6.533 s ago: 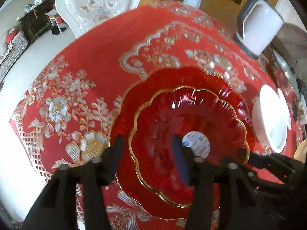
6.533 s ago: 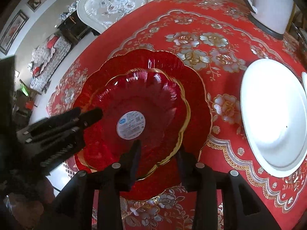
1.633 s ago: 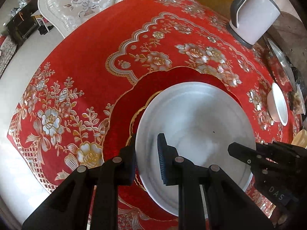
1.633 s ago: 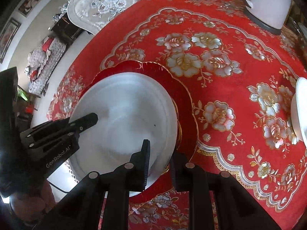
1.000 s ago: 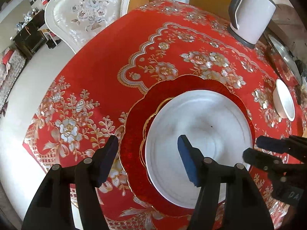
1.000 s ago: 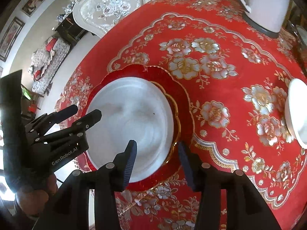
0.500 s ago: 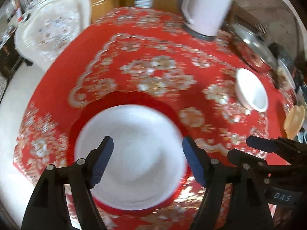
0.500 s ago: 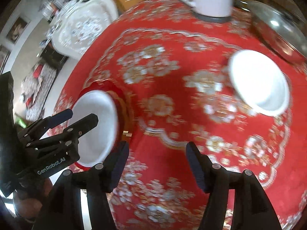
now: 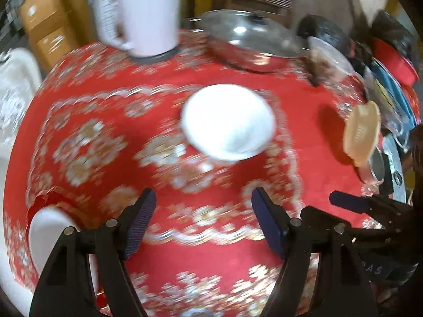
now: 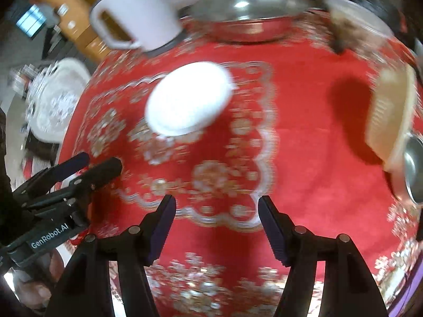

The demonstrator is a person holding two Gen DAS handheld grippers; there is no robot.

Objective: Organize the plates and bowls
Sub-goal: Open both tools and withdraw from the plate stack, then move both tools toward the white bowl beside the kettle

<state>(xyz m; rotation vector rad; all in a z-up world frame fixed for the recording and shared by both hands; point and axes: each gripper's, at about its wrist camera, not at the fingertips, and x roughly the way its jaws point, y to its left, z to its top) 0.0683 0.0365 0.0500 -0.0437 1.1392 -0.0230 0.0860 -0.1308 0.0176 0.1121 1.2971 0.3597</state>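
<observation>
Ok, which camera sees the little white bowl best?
The left wrist view: the white bowl sits near the middle, straight ahead of the open left gripper. The right wrist view shows it too, blurrier and off to the left.

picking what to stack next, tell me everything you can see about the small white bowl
The white bowl is small, round and plain, apparently ceramic, though blurred. It sits upright, mouth up, and looks empty. It stands alone on the red tablecloth, nearer than the white kettle and steel pan. Nothing touches it; both grippers are open, short of it.
</observation>
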